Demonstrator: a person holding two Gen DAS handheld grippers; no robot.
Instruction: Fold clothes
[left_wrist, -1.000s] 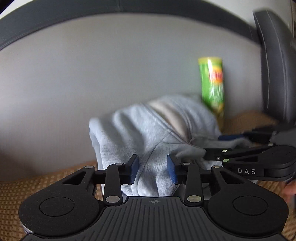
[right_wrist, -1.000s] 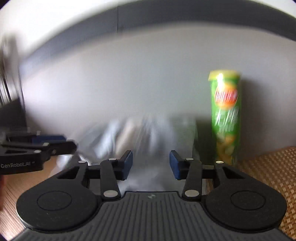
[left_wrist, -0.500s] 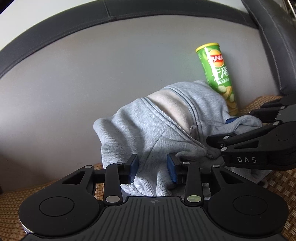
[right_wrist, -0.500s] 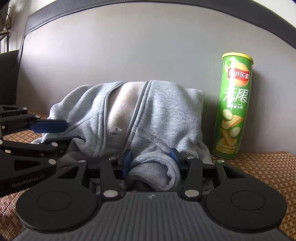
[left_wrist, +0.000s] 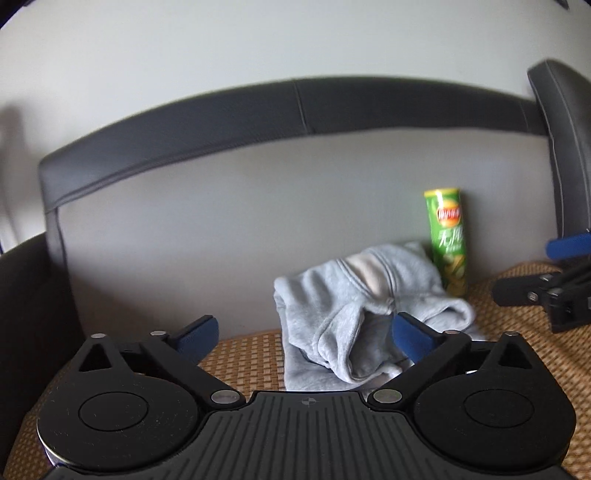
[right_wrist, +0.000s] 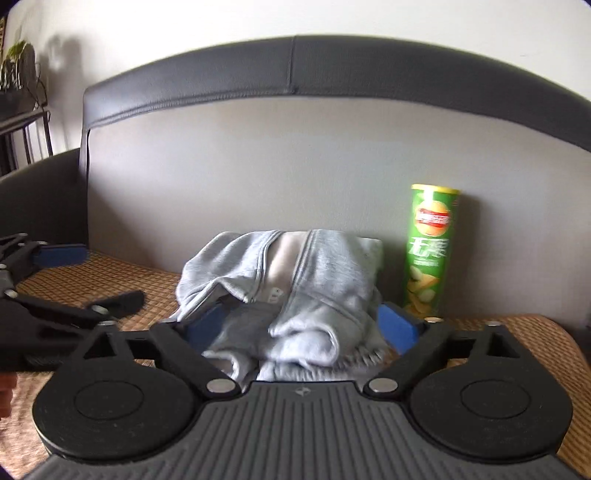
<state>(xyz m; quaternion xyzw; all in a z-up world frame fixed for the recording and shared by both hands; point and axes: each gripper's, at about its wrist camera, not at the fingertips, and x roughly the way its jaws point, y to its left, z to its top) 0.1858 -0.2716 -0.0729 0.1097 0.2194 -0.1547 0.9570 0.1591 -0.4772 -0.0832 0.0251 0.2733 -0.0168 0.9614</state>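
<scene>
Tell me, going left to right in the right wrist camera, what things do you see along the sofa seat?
The left gripper, poking in with open jaws → the grey hoodie, bunched against the backrest → the green chip can, standing upright.

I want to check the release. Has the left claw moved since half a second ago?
Yes. The left claw has pulled back from the hoodie and opened; the can now looks smaller and farther in its view.
</scene>
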